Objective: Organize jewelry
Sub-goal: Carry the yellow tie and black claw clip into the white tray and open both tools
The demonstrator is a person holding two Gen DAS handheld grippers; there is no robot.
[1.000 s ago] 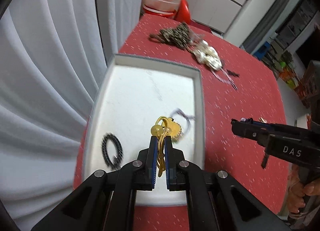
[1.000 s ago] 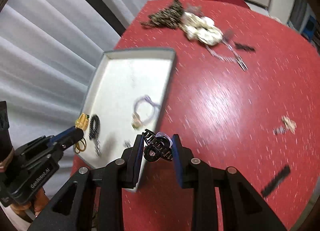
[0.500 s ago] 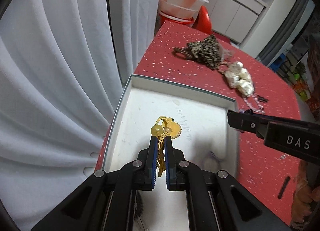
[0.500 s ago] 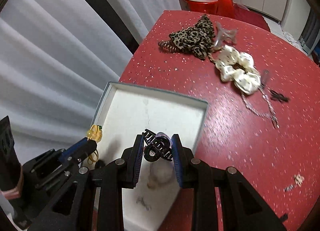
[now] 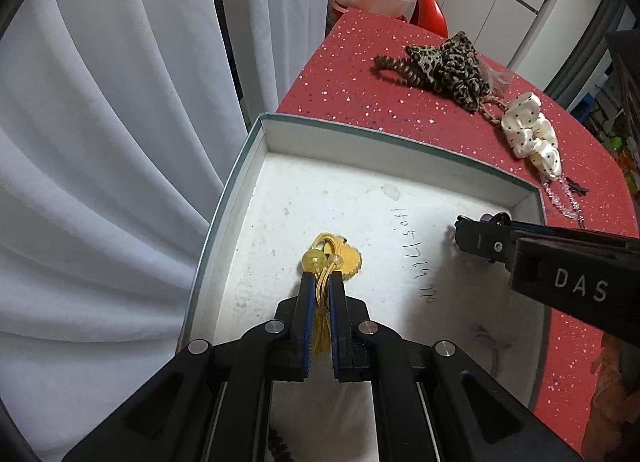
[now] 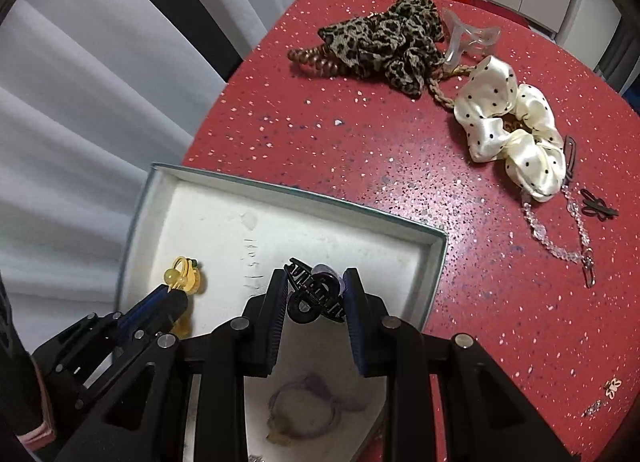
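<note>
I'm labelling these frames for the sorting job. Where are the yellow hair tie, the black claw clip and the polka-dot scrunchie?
yellow hair tie (image 5: 315, 261), left wrist view, its large bead.
black claw clip (image 6: 316, 294), right wrist view, its toothed body.
polka-dot scrunchie (image 6: 490, 102), right wrist view, its upper satin fold.

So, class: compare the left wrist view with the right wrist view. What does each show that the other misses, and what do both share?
Only the left wrist view: the left tongs seen from behind, shut on the yellow tie.

Only the right wrist view: a clear clip, a purple tie in the box, and the right tongs shut on a black clip.

Both: the box, leopard scrunchie, white scrunchie and red table.
</note>
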